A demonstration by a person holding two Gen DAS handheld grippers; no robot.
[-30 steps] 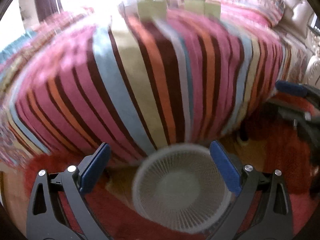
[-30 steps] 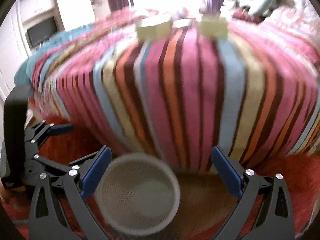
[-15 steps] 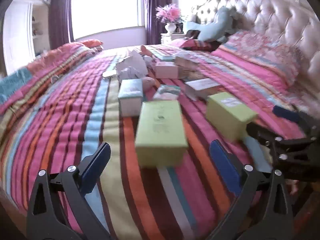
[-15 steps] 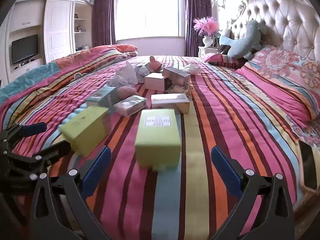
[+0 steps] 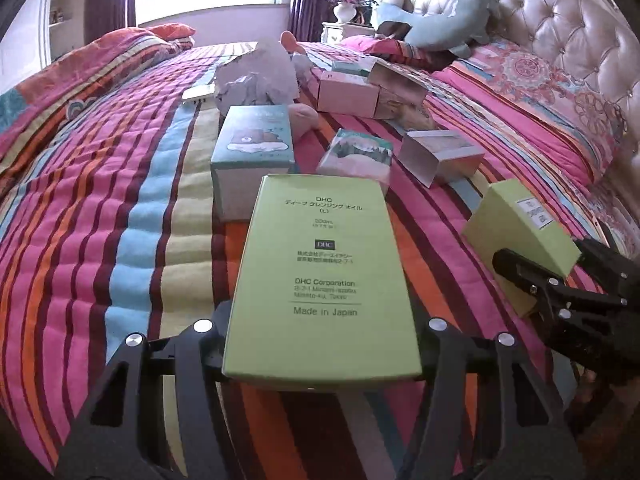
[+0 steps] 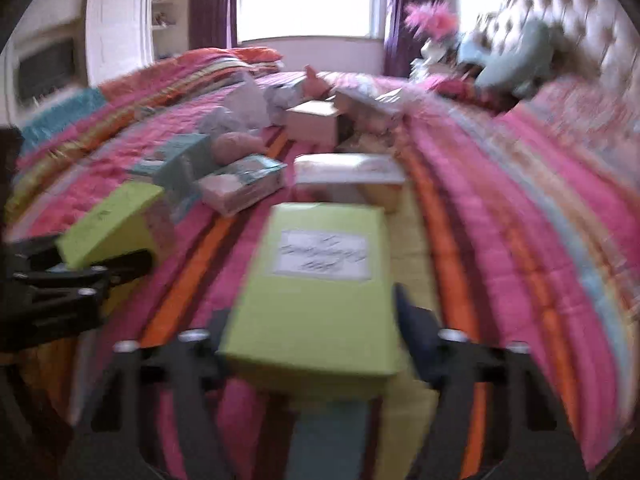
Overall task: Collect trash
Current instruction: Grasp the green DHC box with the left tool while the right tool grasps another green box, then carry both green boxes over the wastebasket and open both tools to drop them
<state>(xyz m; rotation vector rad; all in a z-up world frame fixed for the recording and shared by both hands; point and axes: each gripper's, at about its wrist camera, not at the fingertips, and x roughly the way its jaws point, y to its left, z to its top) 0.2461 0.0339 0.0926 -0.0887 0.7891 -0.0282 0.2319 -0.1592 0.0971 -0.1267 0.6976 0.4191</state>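
Green DHC box lay flat on the striped bedspread, and the left gripper had its two jaws set against the box's long sides, holding it. A second green box with a white label lay between the jaws of the right gripper; motion blur made it impossible to tell whether those jaws pressed on it. Each gripper appeared at the edge of the other's view, beside its own box. Directly beyond the DHC box stood a teal carton with a bear print and a pink-and-teal packet, both just beside its far end. A silver open carton, a pink box and crumpled white paper lay farther back. Bare bedspread extended to the left of the boxes. A tufted headboard and a teal plush pillow bounded the far right.
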